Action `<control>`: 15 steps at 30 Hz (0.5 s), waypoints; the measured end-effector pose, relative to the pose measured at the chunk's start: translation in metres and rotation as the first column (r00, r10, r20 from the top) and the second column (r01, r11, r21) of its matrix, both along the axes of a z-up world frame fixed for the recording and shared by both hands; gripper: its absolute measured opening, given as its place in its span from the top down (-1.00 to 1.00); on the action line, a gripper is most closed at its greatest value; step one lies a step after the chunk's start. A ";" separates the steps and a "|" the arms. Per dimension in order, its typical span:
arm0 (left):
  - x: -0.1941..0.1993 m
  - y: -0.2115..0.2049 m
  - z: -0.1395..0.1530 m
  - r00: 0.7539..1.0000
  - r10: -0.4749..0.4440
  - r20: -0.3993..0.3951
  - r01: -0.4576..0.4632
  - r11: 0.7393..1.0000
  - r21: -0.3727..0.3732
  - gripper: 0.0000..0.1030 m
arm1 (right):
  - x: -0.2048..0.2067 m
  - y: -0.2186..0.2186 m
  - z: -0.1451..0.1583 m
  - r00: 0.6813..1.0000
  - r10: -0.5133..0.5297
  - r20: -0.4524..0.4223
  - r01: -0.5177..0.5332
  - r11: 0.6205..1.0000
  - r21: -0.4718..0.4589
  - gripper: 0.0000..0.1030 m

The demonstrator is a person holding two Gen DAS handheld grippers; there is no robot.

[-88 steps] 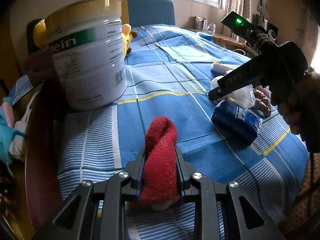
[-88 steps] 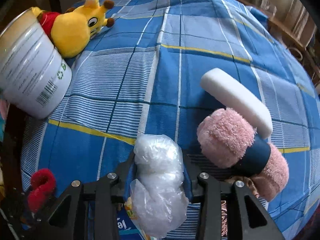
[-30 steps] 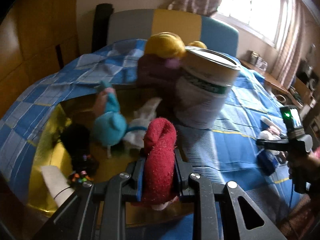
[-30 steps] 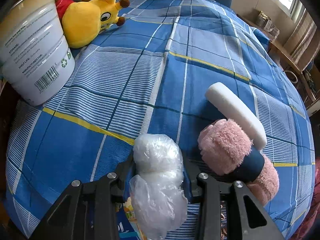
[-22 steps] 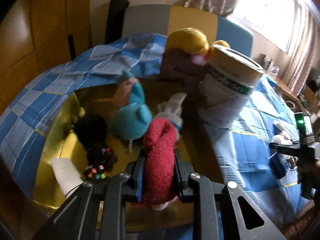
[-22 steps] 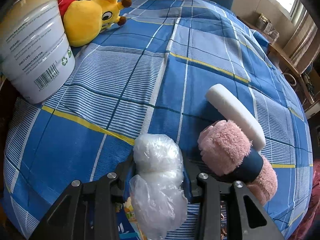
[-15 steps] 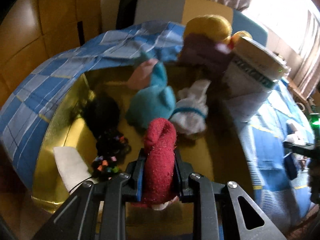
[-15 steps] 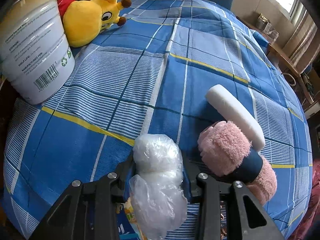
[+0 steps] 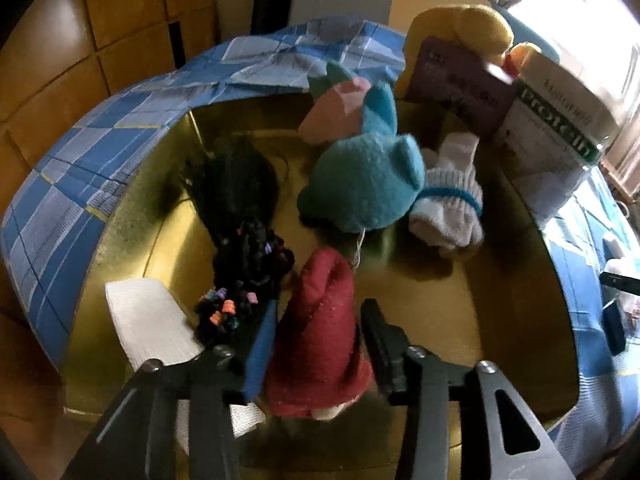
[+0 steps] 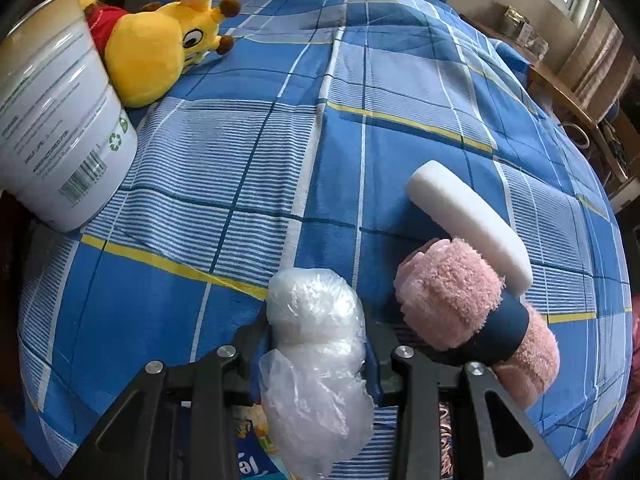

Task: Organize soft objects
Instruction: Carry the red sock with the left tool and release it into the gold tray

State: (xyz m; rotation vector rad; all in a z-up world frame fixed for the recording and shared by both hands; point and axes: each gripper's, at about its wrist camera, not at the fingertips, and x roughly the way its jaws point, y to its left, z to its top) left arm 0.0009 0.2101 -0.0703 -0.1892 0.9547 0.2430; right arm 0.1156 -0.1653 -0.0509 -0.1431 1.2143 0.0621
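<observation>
As the left gripper [image 9: 318,340] had just been opening its jaws, the rolled red fuzzy sock [image 9: 316,336] stood loose between them over the round gold tray [image 9: 516,280], which already held a teal plush toy [image 9: 360,184], a white sock bundle [image 9: 448,204] and a black beaded tangle [image 9: 244,248]. The right gripper [image 10: 316,344] was clamped on a clear plastic-wrapped white bundle [image 10: 316,344] above the blue plaid bedspread [image 10: 240,160], where a pink fluffy towel roll [image 10: 452,292], a white foam bar [image 10: 468,220] and a yellow plush giraffe [image 10: 160,48] apparently waited to be moved.
</observation>
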 end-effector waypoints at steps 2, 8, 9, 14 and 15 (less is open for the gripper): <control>-0.004 0.001 0.006 1.000 -0.006 0.021 0.006 1.000 0.000 -0.04 | 0.005 0.000 0.001 1.000 -0.019 -0.006 0.019 1.000 0.000 0.29; -0.016 0.003 0.027 0.996 -0.015 0.088 0.013 0.999 0.032 -0.14 | 0.025 0.001 0.003 0.998 -0.063 -0.015 0.063 0.998 -0.002 0.30; -0.018 0.003 0.031 0.995 -0.016 0.098 0.012 0.999 0.036 -0.16 | 0.027 0.002 0.003 0.997 -0.070 -0.014 0.070 0.998 -0.001 0.30; -0.028 0.003 0.048 0.989 -0.016 0.147 0.009 0.999 0.045 -0.26 | 0.047 0.003 0.020 0.994 -0.109 0.022 0.109 0.994 0.027 0.30; -0.029 0.003 0.050 0.988 -0.017 0.152 0.010 0.999 0.045 -0.26 | 0.052 0.006 0.026 0.993 -0.114 0.034 0.113 0.993 0.035 0.30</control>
